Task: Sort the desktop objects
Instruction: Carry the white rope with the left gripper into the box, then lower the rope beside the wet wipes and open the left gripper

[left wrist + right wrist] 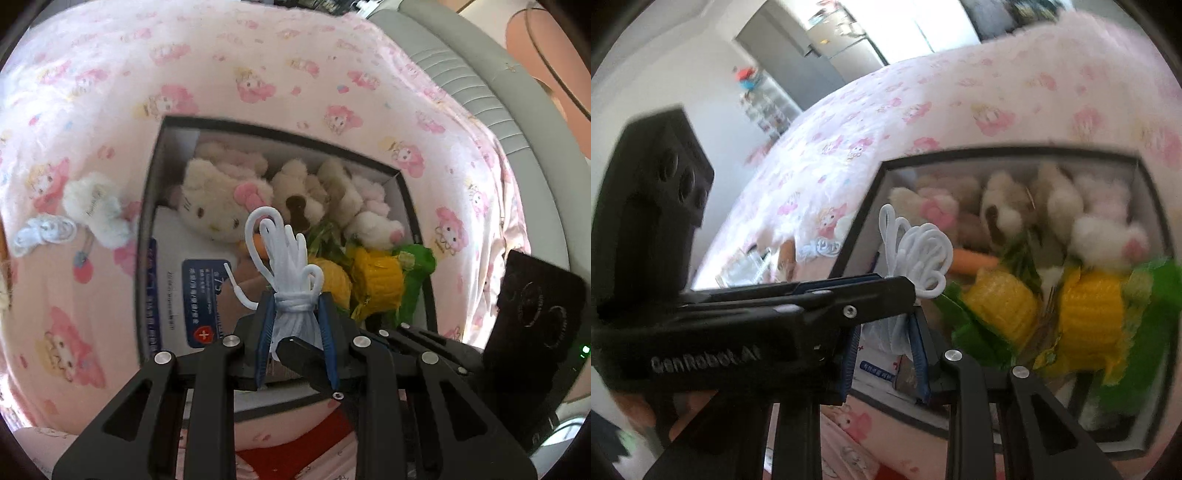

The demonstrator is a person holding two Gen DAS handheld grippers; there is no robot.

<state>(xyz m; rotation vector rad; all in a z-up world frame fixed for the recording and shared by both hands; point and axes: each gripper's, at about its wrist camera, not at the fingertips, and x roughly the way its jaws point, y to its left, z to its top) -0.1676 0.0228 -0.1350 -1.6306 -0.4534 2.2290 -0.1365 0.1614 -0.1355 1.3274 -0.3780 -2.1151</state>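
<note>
Plush toys [225, 199], toy corn [373, 280] crowding box [147, 221] beneath roped gripper [297, 317].

White cord bundle [291, 258], white also from the right wrist [916, 254]. Gripper pads blue, frames black: left gripper [297, 321], right gripper [886, 332]. Box [147, 206] has a black rim and white inner walls. Inside: cream plush cat [214, 206] with pink bow, beige plush [295, 188] with brown patch, white-and-pink plush [376, 221], yellow corn toys [376, 280] with green husks, orange carrot [971, 260]. Blue label [201, 291] with white text and a red mark. Bedspread [295, 74] pale pink, printed with pink cartoon characters. White fluffy toy [96, 206] lies on it.
</note>
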